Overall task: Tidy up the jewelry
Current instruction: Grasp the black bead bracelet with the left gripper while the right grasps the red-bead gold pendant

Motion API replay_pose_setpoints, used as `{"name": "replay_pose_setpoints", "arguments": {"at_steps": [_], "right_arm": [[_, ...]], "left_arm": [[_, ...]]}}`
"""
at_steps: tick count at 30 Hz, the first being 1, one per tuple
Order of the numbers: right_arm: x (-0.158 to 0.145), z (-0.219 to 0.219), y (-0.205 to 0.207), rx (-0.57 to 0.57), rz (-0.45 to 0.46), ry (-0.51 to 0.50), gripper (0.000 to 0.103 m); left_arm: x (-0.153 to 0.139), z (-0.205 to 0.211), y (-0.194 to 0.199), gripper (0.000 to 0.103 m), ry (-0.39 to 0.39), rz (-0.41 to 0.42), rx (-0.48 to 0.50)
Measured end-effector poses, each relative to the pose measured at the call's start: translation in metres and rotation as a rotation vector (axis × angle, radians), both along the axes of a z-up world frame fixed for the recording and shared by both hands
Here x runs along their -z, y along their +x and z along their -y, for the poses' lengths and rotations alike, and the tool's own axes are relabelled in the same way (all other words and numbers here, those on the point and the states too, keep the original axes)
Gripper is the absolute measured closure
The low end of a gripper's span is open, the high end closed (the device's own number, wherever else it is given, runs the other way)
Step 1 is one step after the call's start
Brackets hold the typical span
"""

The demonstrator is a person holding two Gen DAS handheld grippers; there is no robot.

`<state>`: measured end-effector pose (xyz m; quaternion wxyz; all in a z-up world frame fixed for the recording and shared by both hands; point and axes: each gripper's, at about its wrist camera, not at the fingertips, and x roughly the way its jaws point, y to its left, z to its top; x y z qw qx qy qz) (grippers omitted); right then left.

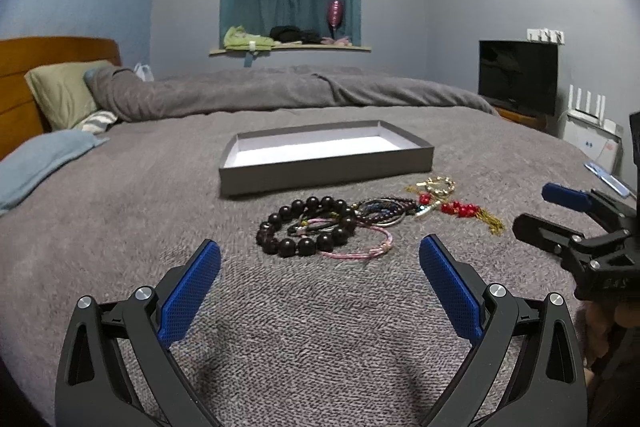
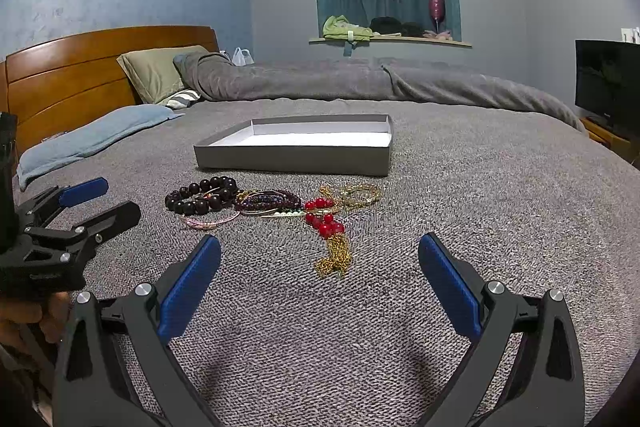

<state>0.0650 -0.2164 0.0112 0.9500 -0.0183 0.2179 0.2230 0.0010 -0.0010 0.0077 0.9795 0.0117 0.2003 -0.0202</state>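
Both tongs gape: left gripper [image 1: 320,259], right gripper [image 2: 320,253]. Ahead, tangled bracelets [image 1: 320,223] overlap, strands indistinct; tray [image 1: 326,167] beyond.

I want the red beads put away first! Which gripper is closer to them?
Probably the right gripper: the red bead piece lies straight ahead between its open fingers. The left gripper faces the dark bead bracelet instead.

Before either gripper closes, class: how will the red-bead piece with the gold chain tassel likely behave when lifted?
The red-bead piece will probably hang limp, since its gold chain tassel lies slumped on the blanket. It may snag: its beads lie against the neighbouring bracelets. The beads look smooth, possibly slippery.
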Motion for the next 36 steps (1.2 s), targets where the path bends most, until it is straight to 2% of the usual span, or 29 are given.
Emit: {"name": "replay_pose_setpoints", "arguments": {"at_steps": [5, 8, 11, 13, 14, 18, 23, 27, 33, 36], "right_arm": [[-0.002, 0.0, 0.001, 0.001, -0.001, 0.003, 0.005], [-0.005, 0.002, 0.004, 0.007, -0.008, 0.014, 0.005], [-0.008, 0.004, 0.009, 0.013, -0.016, 0.027, 0.005], [-0.01, 0.004, 0.013, 0.016, -0.019, 0.021, 0.005], [-0.01, 0.004, 0.015, 0.016, -0.023, 0.019, 0.005], [-0.011, 0.002, 0.024, 0.006, -0.046, 0.01, 0.005], [-0.013, -0.006, 0.037, -0.013, -0.076, -0.034, 0.005], [-0.007, -0.012, 0.049, -0.026, -0.129, -0.061, 0.02], [0.0, -0.02, 0.059, -0.053, -0.181, -0.091, 0.024], [0.003, -0.021, 0.063, -0.062, -0.204, -0.091, 0.034]], "left_arm": [[0.002, 0.001, 0.004, 0.004, 0.002, -0.034, 0.014], [0.003, 0.001, 0.009, 0.008, 0.0, -0.068, 0.035], [0.002, 0.001, 0.008, 0.01, -0.002, -0.064, 0.044], [0.0, 0.003, 0.008, 0.013, 0.019, -0.064, 0.05], [-0.001, 0.003, 0.009, 0.018, 0.022, -0.066, 0.05], [-0.007, -0.003, 0.019, 0.029, 0.006, -0.108, 0.058], [-0.016, -0.013, 0.036, 0.03, 0.011, -0.157, 0.06], [-0.015, -0.017, 0.05, 0.03, 0.011, -0.212, 0.082], [-0.007, -0.023, 0.081, 0.03, -0.019, -0.333, 0.111], [-0.004, -0.028, 0.091, 0.03, -0.019, -0.371, 0.121]]}}
